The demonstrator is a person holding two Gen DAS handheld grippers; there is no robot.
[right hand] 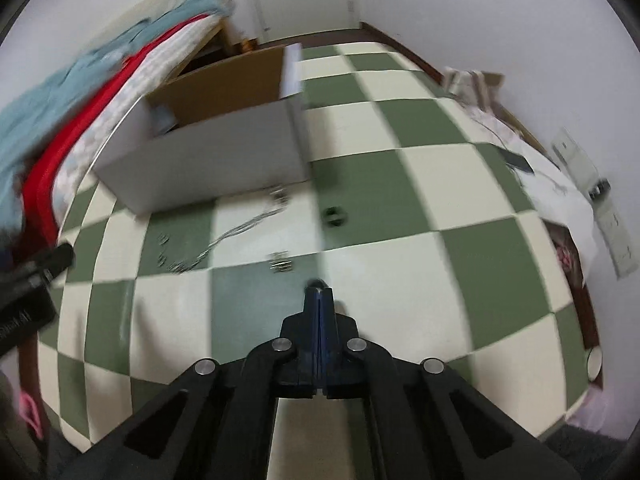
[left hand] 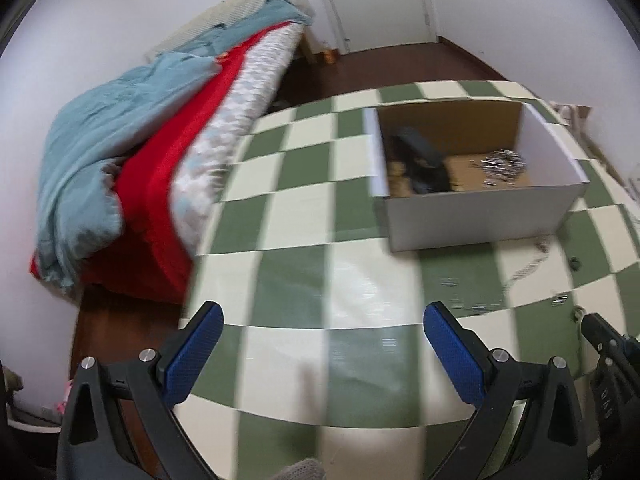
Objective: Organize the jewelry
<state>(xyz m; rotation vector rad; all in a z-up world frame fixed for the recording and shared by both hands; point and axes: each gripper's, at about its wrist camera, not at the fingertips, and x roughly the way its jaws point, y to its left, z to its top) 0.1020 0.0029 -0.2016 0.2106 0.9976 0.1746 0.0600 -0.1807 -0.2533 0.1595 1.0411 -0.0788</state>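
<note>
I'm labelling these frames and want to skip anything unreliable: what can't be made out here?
- Dark object inside the white cardboard box: left wrist view, motion blur hides what it is.
- Silver chain pieces on the green-and-cream checked cloth: both views, smeared; type and count unclear.
- Box contents: right wrist view, hidden by its near wall.
- Shut right gripper: a small dark bit at the tips, too blurred to identify.

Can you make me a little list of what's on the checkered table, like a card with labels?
surface: green and cream checkered table
box: open cardboard box on the table
in box: a dark item and a shiny silver pile
loose on table: silver chain, small silver pieces, a small dark object
left gripper: open, empty
right gripper: shut; a small dark bit at the tip, too blurred to name
beside table: bed with red and blue blankets
</note>
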